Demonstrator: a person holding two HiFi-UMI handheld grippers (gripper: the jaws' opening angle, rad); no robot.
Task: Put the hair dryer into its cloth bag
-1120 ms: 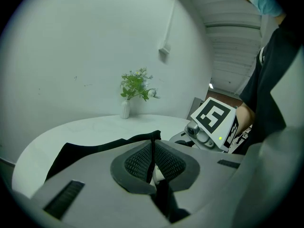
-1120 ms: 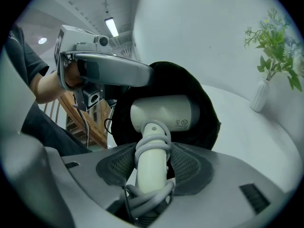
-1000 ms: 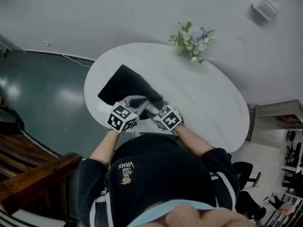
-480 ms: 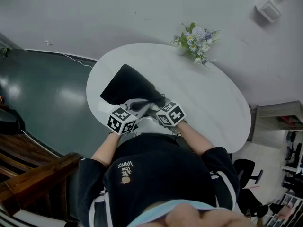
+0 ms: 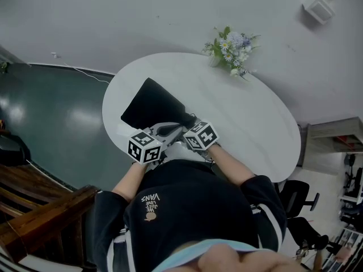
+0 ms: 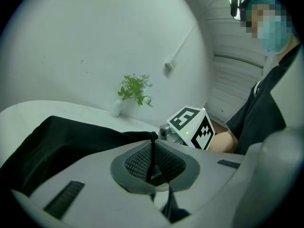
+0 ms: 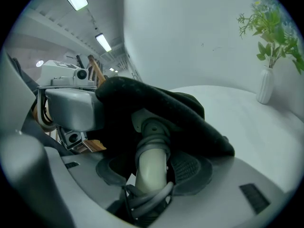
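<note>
We see a soft, matt black cloth bag (image 5: pixel 154 102) lying slumped on the smooth oval white table (image 5: pixel 249 118). Its closed end points away from the person and its mouth is turned toward the table's near edge. The left gripper (image 6: pixel 152 164) has its dark mesh pads (image 6: pixel 135 163) pressed together on a thin black strip at the bag's mouth (cord or folded hem, we cannot tell which). The loose fabric spreads off to that view's left.

The right gripper (image 7: pixel 153 177) has its fingers clamped on the rounded handle of the pale grey plastic hair dryer (image 7: pixel 151 161). Its grip is just above a coiled grey rubber cable (image 7: pixel 147 200) bunched at the handle's base. The hair dryer's upper part is inside the bag, where the black cloth drapes over it in thick folds. Only the handle and its hinge-like joint stick out.

The two grippers sit close together at the table's near rim, right against the person's dark sweatshirt (image 5: pixel 193 208), so there is little room on that side. To the right of the bag and beyond it, the tabletop lies open. A small white vase of green stems and pale flowers (image 5: pixel 229 45) stands at the far edge, well apart from the bag.
</note>
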